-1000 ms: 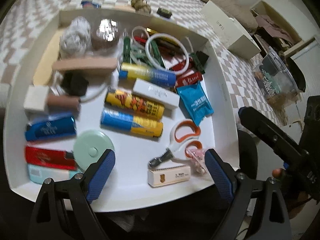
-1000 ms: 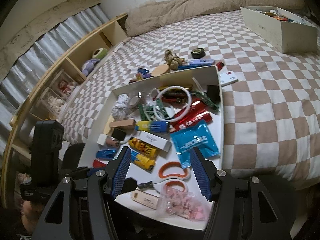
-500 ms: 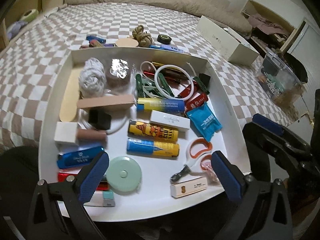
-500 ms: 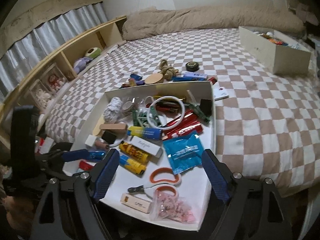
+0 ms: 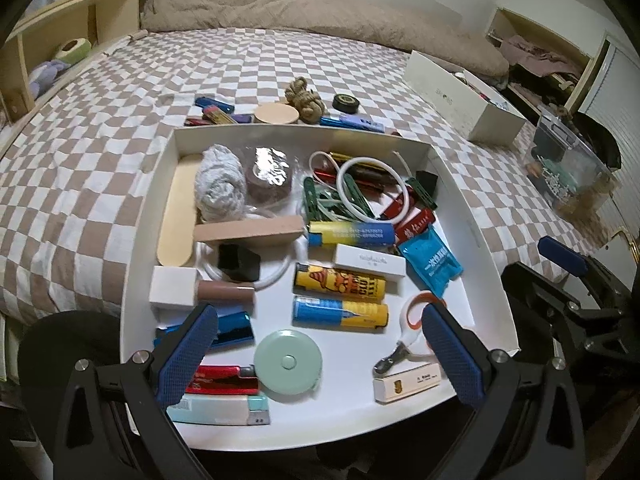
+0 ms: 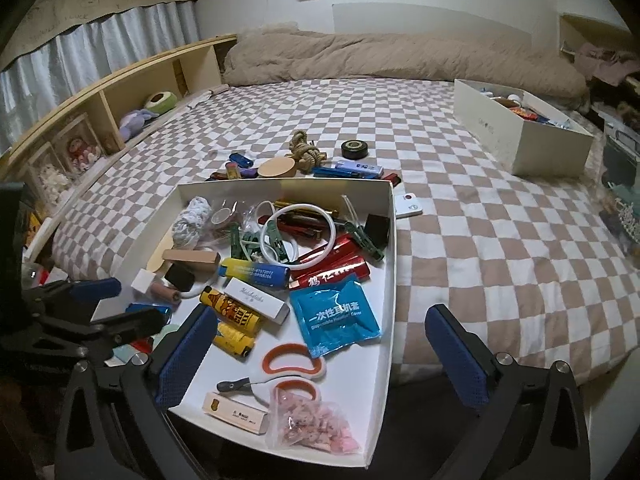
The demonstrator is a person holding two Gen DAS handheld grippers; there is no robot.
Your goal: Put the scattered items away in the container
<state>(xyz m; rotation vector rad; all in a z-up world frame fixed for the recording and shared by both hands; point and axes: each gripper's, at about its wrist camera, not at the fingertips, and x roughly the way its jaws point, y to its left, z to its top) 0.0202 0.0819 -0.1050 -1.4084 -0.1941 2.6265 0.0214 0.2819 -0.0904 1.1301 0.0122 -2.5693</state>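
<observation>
A white shallow box [image 5: 472, 216] [image 6: 390, 264] sits on the checkered bed, full of small items: lighters, scissors, a mint tape measure [image 5: 287, 361], a blue sachet [image 6: 334, 313], a pink bag [image 6: 310, 420]. Beyond its far wall lie loose items: a rope knot [image 5: 303, 96] [image 6: 306, 152], a wooden disc [image 5: 277, 114], a black tape roll [image 6: 354, 149], blue lighters [image 6: 352, 170] and a white tag [image 6: 407, 204]. My left gripper [image 5: 320, 356] is open and empty over the box's near edge. My right gripper [image 6: 320, 354] is open and empty over the near right corner.
A cream box [image 6: 524, 136] with items stands far right on the bed. A rumpled beige duvet [image 6: 380, 56] lies at the head. A wooden shelf [image 6: 120, 92] with toys runs along the left. A clear bin [image 5: 568, 164] stands off the bed's right side.
Both grippers have pulled back and tilted up from the box, so more of the bed and the loose items beyond the box show. Both stay open and empty.
</observation>
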